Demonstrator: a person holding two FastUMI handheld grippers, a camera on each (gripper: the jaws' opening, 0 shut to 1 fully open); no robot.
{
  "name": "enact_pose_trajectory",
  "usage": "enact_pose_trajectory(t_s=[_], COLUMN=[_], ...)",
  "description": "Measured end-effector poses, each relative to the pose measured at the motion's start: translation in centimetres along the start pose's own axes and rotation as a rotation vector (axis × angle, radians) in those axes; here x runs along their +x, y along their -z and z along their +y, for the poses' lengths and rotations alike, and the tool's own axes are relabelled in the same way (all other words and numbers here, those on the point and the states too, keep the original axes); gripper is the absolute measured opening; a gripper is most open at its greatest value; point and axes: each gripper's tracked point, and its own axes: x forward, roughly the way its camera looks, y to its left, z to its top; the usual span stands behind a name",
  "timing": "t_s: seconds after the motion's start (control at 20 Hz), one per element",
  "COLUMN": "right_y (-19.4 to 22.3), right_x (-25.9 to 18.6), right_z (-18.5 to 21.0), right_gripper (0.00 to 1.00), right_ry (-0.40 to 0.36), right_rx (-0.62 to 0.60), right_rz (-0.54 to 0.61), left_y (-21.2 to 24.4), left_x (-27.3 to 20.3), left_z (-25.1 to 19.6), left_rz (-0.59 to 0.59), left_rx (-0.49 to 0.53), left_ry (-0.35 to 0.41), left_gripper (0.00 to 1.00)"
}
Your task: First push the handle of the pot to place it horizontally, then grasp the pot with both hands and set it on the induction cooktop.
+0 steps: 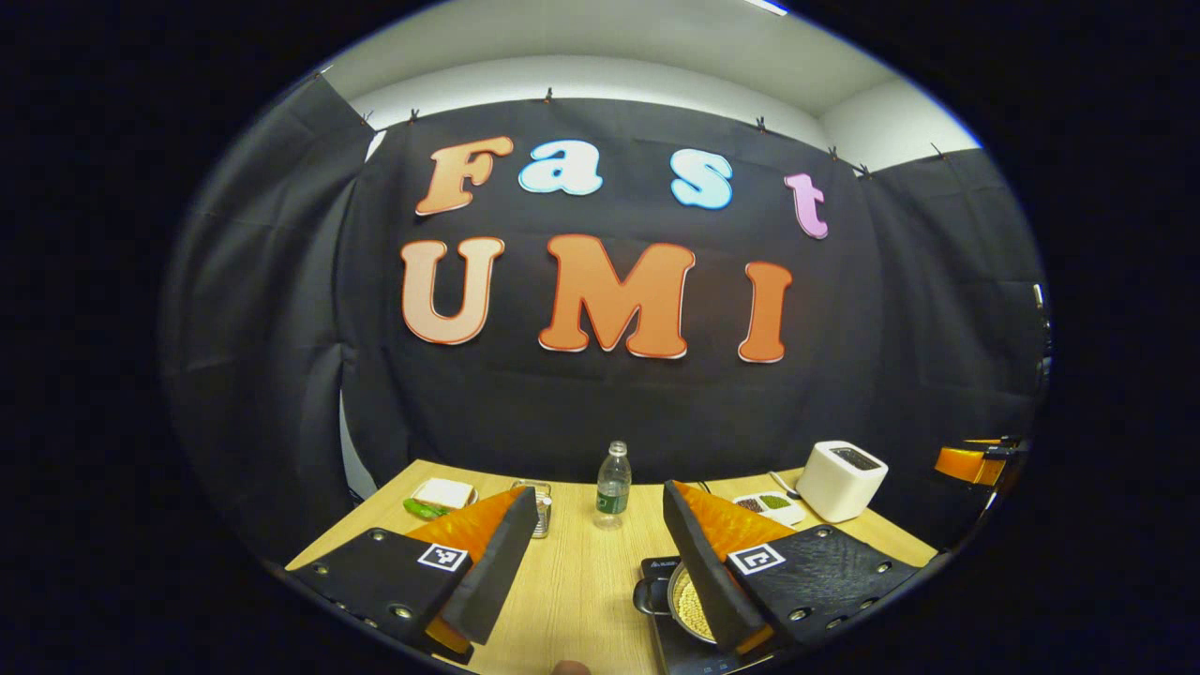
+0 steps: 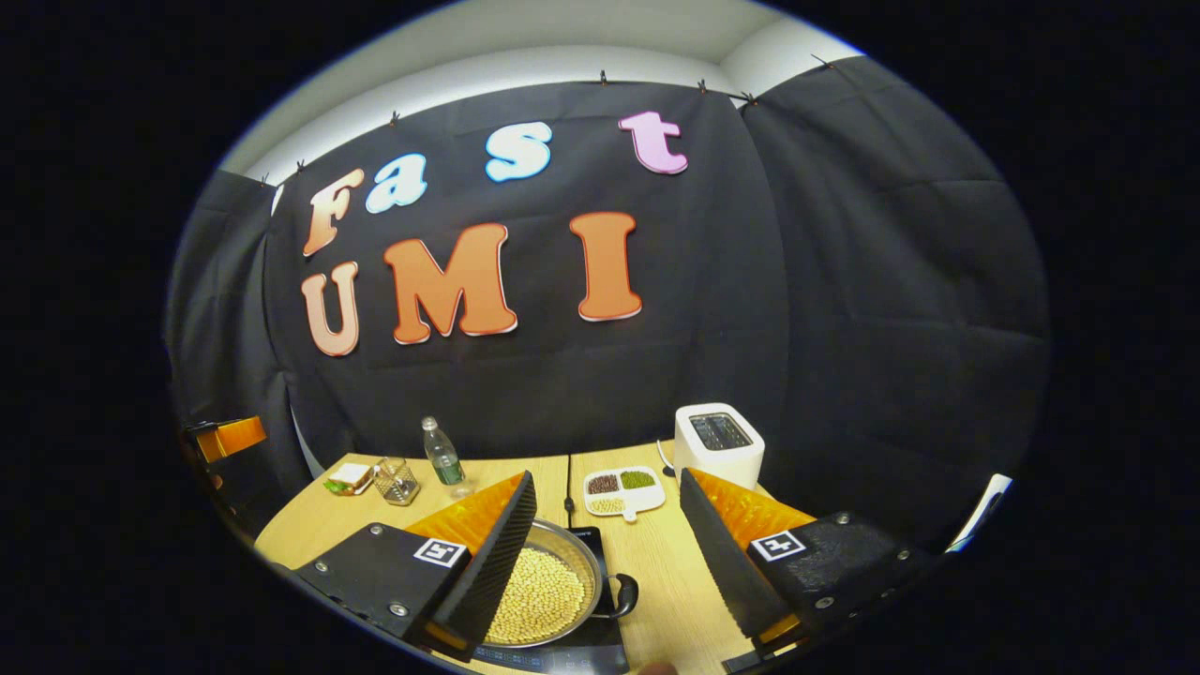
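Note:
A steel pot [image 2: 544,591] full of pale beans sits on the black induction cooktop [image 2: 600,647], one black loop handle [image 2: 621,595] pointing right. In the left gripper view the pot [image 1: 692,605] shows on the cooktop [image 1: 656,572] behind my left gripper's right finger, its other handle [image 1: 647,595] pointing left. My left gripper [image 1: 600,497] is open with bare table between its fingers. My right gripper [image 2: 607,483] is open too, its left finger in front of the pot's left part. Neither gripper touches the pot.
On the wooden table [image 1: 581,581] stand a water bottle [image 1: 613,483], a white toaster [image 1: 841,478], a divided dish of beans [image 1: 773,506], a glass jar [image 1: 542,511] and a plate with a sandwich [image 1: 442,494]. Black cloth walls close in the booth.

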Motion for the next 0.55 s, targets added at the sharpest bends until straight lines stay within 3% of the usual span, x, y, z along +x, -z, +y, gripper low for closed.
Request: enact_pose_trajectory(t_s=[0.15, 0.3, 0.5, 0.55], right_y=[-3.4, -5.6, -7.8, -8.0], right_x=[-2.3, -4.6, -7.2, -7.6], right_z=[0.0, -1.0, -1.7, -1.8], right_gripper=[0.95, 0.95, 0.95, 1.0], right_ry=[-0.011, 0.009, 0.013, 0.011], right_rx=[-0.007, -0.048, -0.054, -0.046], right_rz=[-0.07, -0.111, -0.163, -0.172], left_y=[-3.9, -8.0, -9.9, -10.1], left_x=[-2.4, -5.4, -8.2, -8.6], left_z=[2.5, 5.8, 5.2, 4.9], left_rz=[-0.079, -0.178, -0.215, -0.219], left_rx=[0.03, 0.101, 0.044, 0.037], left_ry=[-0.053, -0.16, -0.103, -0.082], left_gripper=[0.84, 0.83, 0.84, 0.84])
